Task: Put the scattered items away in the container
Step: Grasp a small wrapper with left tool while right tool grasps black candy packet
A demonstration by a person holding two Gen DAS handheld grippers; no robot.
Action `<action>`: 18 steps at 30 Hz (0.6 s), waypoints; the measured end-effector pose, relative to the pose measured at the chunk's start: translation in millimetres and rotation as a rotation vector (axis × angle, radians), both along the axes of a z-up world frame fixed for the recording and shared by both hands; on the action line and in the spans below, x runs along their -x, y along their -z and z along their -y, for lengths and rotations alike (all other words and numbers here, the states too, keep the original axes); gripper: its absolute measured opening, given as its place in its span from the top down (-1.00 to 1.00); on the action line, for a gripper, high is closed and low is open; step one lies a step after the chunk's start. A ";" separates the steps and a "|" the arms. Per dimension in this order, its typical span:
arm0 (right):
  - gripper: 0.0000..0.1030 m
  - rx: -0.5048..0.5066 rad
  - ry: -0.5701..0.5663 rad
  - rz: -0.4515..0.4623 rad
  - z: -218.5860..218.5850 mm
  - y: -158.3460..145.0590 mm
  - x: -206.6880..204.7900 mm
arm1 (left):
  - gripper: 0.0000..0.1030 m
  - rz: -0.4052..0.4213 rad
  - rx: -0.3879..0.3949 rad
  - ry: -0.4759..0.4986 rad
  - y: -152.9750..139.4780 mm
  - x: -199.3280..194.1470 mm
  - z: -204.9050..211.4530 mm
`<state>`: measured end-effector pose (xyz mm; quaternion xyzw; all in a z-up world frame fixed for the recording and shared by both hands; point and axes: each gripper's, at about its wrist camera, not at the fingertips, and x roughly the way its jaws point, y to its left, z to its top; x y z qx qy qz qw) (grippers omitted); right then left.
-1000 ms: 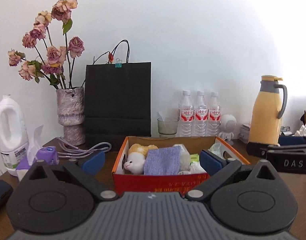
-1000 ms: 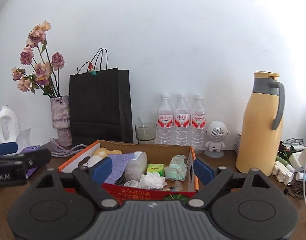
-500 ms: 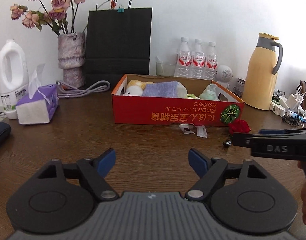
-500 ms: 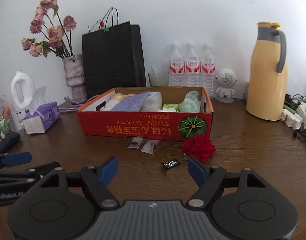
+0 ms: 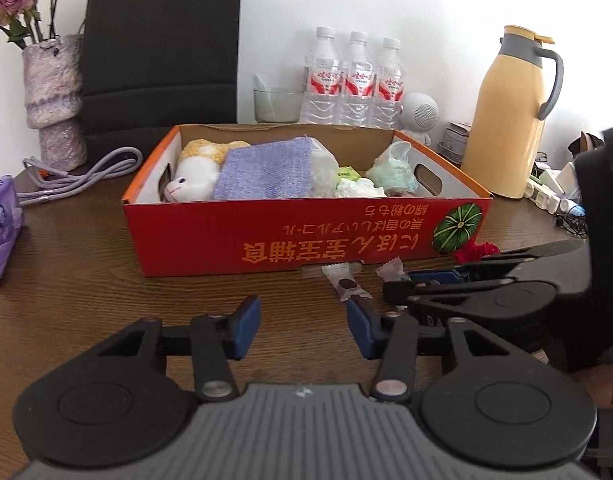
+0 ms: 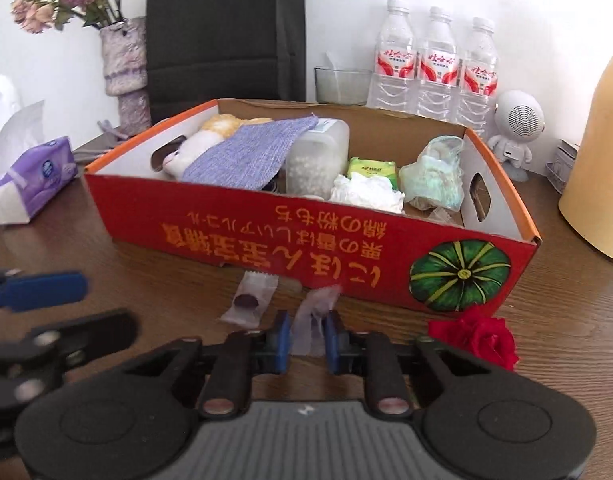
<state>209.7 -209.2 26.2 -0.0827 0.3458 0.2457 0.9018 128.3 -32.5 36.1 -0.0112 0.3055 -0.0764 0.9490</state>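
Note:
The red cardboard box (image 5: 306, 236) (image 6: 266, 236) stands on the brown table and holds a plush toy, a blue cloth and several small items. In front of it lie a wrapper with a dark sweet (image 6: 248, 298) (image 5: 346, 283), a clear wrapper (image 6: 316, 308) (image 5: 391, 270) and a red rose (image 6: 478, 336) (image 5: 474, 250). My right gripper (image 6: 307, 340) (image 5: 398, 282) is low at the table with its jaws closing, and the pads pinch the clear wrapper. My left gripper (image 5: 302, 332) (image 6: 78, 308) is half open and closing over bare table, just short of the dark-sweet wrapper.
Along the back wall stand a black paper bag (image 5: 162, 40), a vase (image 5: 54, 100), a glass (image 5: 276, 104), three water bottles (image 5: 358, 76), a white robot figure (image 6: 514, 128) and a yellow thermos (image 5: 506, 120). A purple tissue pack (image 6: 30, 176) lies left; cables lie at the far right (image 5: 562, 204).
Both grippers have dropped and tilted down to the table in front of the box. Both jaws have narrowed, and the right one has closed around the clear wrapper.

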 end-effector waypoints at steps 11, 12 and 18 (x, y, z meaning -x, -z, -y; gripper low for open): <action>0.90 -0.253 0.048 0.072 74.7 -19.2 25.7 | 0.23 -0.068 -0.058 -0.014 24.8 -60.6 49.2; 0.90 -0.271 0.051 0.071 76.6 -21.2 25.8 | 0.33 -0.064 -0.071 -0.019 25.3 -61.3 50.5; 0.90 -0.281 0.041 0.128 74.4 -29.1 35.4 | 0.64 -0.047 -0.085 -0.030 25.1 -51.9 50.3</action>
